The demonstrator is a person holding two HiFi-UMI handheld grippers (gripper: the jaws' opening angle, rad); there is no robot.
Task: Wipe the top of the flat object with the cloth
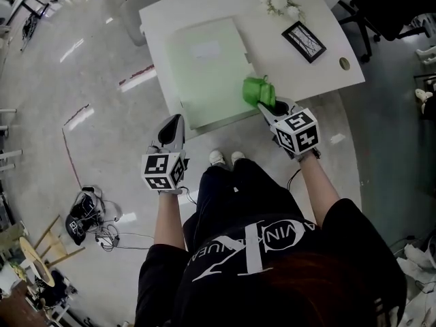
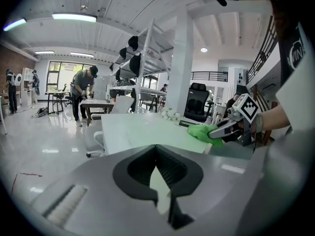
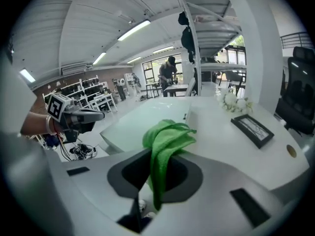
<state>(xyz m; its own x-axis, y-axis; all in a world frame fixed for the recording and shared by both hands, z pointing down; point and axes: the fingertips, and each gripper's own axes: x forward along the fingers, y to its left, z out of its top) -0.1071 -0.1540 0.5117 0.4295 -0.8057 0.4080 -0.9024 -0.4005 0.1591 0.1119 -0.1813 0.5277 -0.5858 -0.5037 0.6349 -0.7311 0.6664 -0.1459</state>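
A pale green flat board (image 1: 204, 70) lies on the left half of the white table (image 1: 320, 73), reaching its near edge. My right gripper (image 1: 267, 106) hangs over the board's near right corner, shut on a bunched green cloth (image 1: 259, 90). In the right gripper view the cloth (image 3: 167, 136) drapes out of the right gripper (image 3: 155, 181) above the board (image 3: 147, 114). My left gripper (image 1: 170, 131) is off the table's near left corner, over the floor, shut and holding nothing. The left gripper view shows the left gripper (image 2: 160, 181), the board (image 2: 142, 129) and the cloth (image 2: 202, 131).
A black picture frame (image 1: 304, 41) and white flowers (image 1: 278, 2) sit on the table's right half. A dark office chair (image 1: 381, 12) stands at the far right. Cables and a bag (image 1: 85, 216) lie on the floor at the left. The person's shoes (image 1: 225, 157) are at the table's near edge.
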